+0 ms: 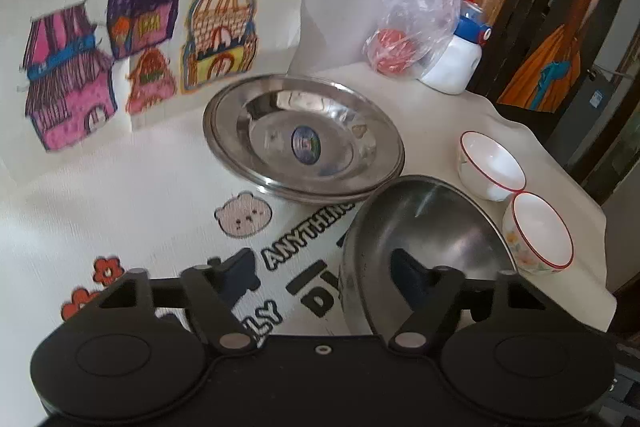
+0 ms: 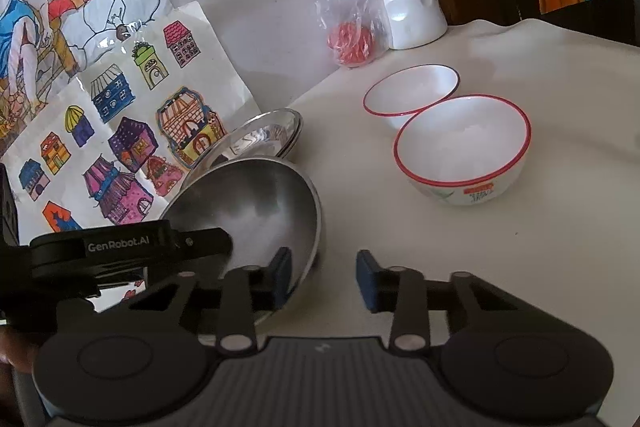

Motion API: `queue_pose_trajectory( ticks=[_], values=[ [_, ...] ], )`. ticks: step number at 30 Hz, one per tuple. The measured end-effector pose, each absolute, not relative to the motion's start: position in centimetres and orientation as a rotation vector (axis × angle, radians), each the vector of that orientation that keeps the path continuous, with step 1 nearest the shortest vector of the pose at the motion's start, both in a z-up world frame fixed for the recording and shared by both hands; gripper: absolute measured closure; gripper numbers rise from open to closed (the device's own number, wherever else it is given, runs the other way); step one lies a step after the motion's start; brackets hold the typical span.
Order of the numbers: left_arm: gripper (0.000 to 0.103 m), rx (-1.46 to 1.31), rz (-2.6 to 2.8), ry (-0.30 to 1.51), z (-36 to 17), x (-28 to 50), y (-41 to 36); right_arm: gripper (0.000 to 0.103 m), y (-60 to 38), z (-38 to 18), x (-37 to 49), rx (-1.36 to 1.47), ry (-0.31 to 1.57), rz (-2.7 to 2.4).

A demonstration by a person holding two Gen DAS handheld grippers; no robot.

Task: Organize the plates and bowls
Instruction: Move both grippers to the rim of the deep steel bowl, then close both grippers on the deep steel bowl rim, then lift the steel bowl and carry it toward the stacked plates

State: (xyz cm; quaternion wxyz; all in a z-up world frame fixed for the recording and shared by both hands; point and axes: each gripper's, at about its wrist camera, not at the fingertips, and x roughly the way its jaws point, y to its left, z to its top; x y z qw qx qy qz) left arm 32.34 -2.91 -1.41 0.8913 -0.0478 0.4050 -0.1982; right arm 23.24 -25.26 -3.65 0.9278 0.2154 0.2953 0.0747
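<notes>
Item: steel bowl (image 1: 424, 239), tilted on the surface (image 2: 500, 247) near the stacked steel plates (image 1: 304, 139). Your left tool (image 1: 320, 263) straddles its rim half-wide, your right tool (image 2: 324, 275) likewise, seemingly unclamped; next, grip and level it. Nearby: two red-rimmed bowls (image 2: 464, 143), bagged ball (image 1: 394, 51).

I count one steel bowl (image 1: 432, 227), two stacked steel plates (image 1: 304, 139), two red-rimmed white bowls (image 1: 490, 163) (image 1: 540, 231), one water bottle (image 1: 456, 59), one plastic bag (image 1: 420, 23), and my two grippers (image 1: 324, 267) (image 2: 324, 275).
</notes>
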Motion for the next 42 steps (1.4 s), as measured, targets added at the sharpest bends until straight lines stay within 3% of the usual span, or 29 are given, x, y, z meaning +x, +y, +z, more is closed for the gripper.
queue_pose_trajectory(
  ticks=[5,11,27,42],
  values=[
    [0.059,-0.159,-0.434,0.862,-1.6,31.9,-2.6,0.082,-24.9,-3.3,22.8,0.436,0.596,0.17],
    [0.084,-0.143,-0.426,0.856,-1.3,30.3,-2.9,0.085,-24.6,-3.0,21.9,0.446,0.593,0.187],
    [0.086,-0.155,-0.381,0.847,0.8,21.8,0.1,0.087,-23.5,-1.7,14.4,0.372,0.657,0.312],
    [0.083,-0.198,-0.341,0.96,-0.6,13.6,4.5,0.085,-21.9,-1.8,9.5,0.307,0.761,0.4]
  ],
)
